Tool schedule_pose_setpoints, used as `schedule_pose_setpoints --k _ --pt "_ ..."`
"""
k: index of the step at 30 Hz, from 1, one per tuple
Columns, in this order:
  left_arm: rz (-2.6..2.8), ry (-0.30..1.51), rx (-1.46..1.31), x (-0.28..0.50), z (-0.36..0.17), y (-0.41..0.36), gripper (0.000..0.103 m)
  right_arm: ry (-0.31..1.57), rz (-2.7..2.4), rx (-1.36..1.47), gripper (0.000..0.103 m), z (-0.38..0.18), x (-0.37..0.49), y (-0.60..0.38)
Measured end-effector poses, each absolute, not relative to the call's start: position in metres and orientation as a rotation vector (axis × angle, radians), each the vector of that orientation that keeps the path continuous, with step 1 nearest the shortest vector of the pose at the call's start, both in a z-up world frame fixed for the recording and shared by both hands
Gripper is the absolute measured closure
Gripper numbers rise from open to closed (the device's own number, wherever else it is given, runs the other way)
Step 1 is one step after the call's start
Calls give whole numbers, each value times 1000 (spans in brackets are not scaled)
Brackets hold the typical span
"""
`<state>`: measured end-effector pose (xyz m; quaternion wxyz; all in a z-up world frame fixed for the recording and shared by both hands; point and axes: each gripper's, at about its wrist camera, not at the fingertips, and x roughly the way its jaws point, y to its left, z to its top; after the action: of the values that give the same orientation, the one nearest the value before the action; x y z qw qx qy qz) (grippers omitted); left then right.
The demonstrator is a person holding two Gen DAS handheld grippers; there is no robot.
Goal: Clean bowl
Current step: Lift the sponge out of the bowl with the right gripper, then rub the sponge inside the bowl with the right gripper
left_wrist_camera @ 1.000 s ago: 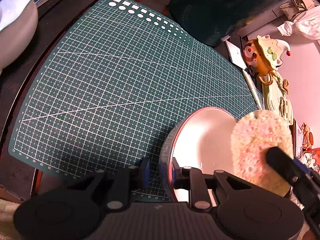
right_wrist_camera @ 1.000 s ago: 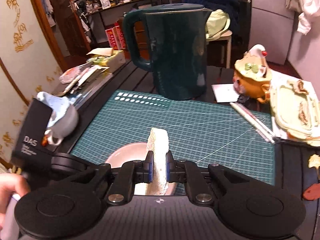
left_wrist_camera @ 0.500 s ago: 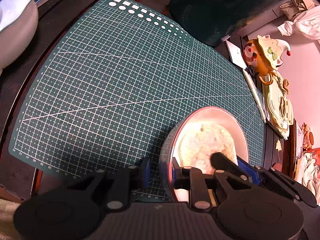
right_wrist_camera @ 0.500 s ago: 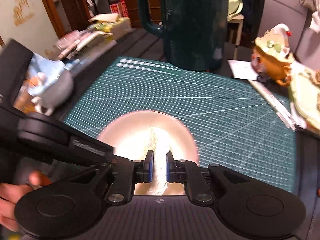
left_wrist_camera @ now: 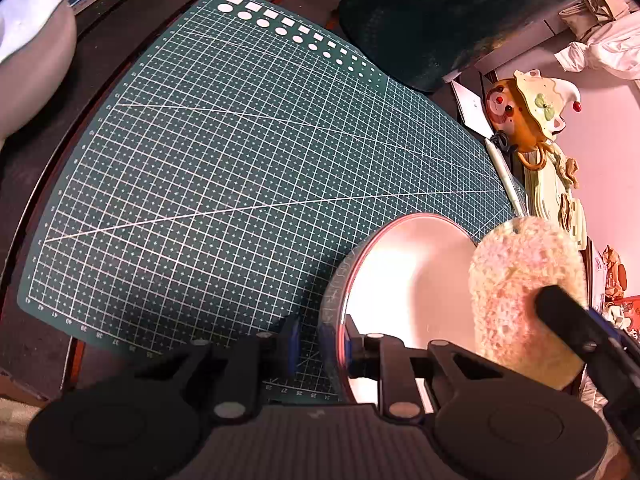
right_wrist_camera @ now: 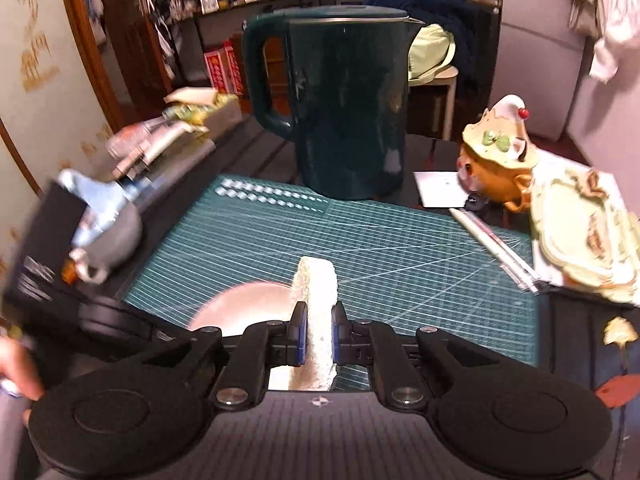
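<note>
- Nearest the lens in the left wrist view, the left gripper (left_wrist_camera: 320, 338) has its two fingers pinched on the bowl's (left_wrist_camera: 404, 264) rim, one pad outside the wall, one inside.
- The bowl sits at the near right corner of the green cutting mat (left_wrist_camera: 248, 168), tipped so its pale inside faces the camera.
- Only this view shows the sponge (left_wrist_camera: 520, 284) broadside: a fuzzy, pale oval at the bowl's right edge, over the rim, with a black finger of the right gripper across its lower part.
- Over to the right wrist view: the right gripper (right_wrist_camera: 319, 338) is closed tight on that sponge, seen here edge-on as a thin white slab standing between the blue pads.
- Here the bowl shows only as a pale arc low and left of the sponge, and the left gripper's black body lies across its near left edge.
- A person's hand (right_wrist_camera: 16, 364) shows at the far left edge, blurred; the left view does not show it.
- Mid-distance, right of the mat: a pen (right_wrist_camera: 494, 246) and an orange figurine pot (right_wrist_camera: 498, 166).
- Left of the mat, a grey pot (right_wrist_camera: 108, 236) with blue cloth inside.
- Farthest, a dark green kettle (right_wrist_camera: 344, 104) stands at the mat's back edge, whole with handle in the right view, only its base in the left.
</note>
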<state>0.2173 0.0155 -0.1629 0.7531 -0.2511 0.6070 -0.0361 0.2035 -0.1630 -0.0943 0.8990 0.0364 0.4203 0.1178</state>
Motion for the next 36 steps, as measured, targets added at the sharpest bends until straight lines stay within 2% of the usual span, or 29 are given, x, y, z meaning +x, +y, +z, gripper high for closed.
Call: schedule_pose_setpoints --k 6,13,20,28,36 --pt "-78 1324 -546 218 -162 15 82 935 335 149 93 -114 210 -151" --pt "-81 1324 -540 217 -162 15 82 1005 289 1 93 -147 214 -126" --pt "-81 1325 -534 218 -161 15 82 982 219 8 93 -137 214 -145" --pt "-82 1325 -536 219 -163 17 82 860 233 66 93 -98 204 -162" --pt "-79 1327 -538 221 -165 19 82 970 339 102 93 -132 213 -138"
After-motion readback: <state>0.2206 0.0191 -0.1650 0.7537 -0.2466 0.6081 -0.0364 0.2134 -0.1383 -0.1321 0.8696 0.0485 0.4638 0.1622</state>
